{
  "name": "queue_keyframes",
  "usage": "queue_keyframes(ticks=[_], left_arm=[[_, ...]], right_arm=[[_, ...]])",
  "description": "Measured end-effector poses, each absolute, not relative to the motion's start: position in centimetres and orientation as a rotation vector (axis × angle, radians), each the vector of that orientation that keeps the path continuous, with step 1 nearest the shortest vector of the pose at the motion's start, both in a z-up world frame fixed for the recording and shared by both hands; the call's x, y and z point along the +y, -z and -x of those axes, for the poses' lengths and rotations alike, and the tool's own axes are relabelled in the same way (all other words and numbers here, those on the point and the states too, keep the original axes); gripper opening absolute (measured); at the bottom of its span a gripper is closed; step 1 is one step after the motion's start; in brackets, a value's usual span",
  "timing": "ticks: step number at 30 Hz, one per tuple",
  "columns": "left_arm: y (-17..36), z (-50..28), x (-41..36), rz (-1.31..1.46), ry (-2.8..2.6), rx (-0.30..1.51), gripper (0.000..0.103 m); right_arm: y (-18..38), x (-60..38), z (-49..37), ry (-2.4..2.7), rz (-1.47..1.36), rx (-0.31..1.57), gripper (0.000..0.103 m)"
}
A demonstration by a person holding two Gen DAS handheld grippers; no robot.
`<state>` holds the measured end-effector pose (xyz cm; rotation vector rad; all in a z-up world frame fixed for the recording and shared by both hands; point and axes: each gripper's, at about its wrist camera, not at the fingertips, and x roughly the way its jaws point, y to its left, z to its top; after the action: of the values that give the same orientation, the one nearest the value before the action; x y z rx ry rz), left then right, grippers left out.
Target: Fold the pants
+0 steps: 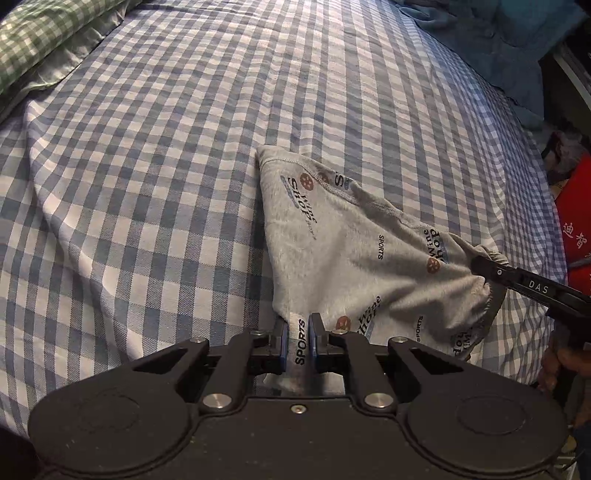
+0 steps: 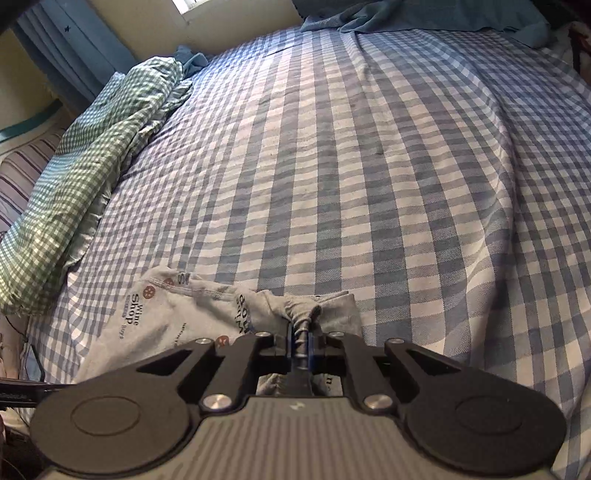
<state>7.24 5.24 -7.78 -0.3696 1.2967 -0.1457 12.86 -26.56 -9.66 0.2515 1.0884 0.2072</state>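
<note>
Small grey pants (image 1: 343, 243) printed with "Wine Shop" and "SPORTS" lie bunched on the blue checked bed sheet (image 1: 166, 147). My left gripper (image 1: 300, 332) is shut on a fold of the pants at their near edge. My right gripper (image 2: 300, 338) is shut on the gathered elastic waistband (image 2: 301, 314); it also shows in the left wrist view (image 1: 484, 264) gripping the waistband at the pants' right end. The pants (image 2: 162, 314) stretch between the two grippers, with a leg hem (image 1: 273, 155) pointing away across the bed.
A green checked pillow (image 2: 81, 177) lies along the left side of the bed. A blue blanket (image 2: 406, 14) is heaped at the far end. A red bag (image 1: 576, 218) stands beside the bed's right edge. The sheet (image 2: 369, 166) stretches far ahead.
</note>
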Motion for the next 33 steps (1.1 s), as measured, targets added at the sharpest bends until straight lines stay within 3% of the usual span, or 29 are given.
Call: queue_keyframes(ticks=[6,10,12,16,19,33], left_arm=[[8.5,-7.5,4.5,0.353,0.09,1.324,0.012],[9.2,-7.8,4.5,0.357,0.051,1.355,0.012],[9.6,-8.0,4.6,0.354,0.035,1.372,0.012],[9.9,-8.3,4.2,0.348,0.012,1.39,0.012],[9.1,-8.6,3.6,0.34,0.007,1.381,0.012],[3.5,-16.0,1.4,0.324,-0.022,1.18,0.012]], right_arm=[[13.2,-27.5,-14.9,-0.267,-0.215,1.17,0.043],[15.2,-28.1,-16.2,-0.293,-0.257,1.21,0.051],[15.9,-28.4,-16.7,-0.317,-0.293,1.225,0.051],[16.3,-28.4,-17.3,-0.36,-0.319,1.236,0.029],[15.3,-28.5,-17.3,-0.381,-0.302,1.216,0.019],[8.1,-27.1,-25.9,-0.535,-0.204,1.006,0.015]])
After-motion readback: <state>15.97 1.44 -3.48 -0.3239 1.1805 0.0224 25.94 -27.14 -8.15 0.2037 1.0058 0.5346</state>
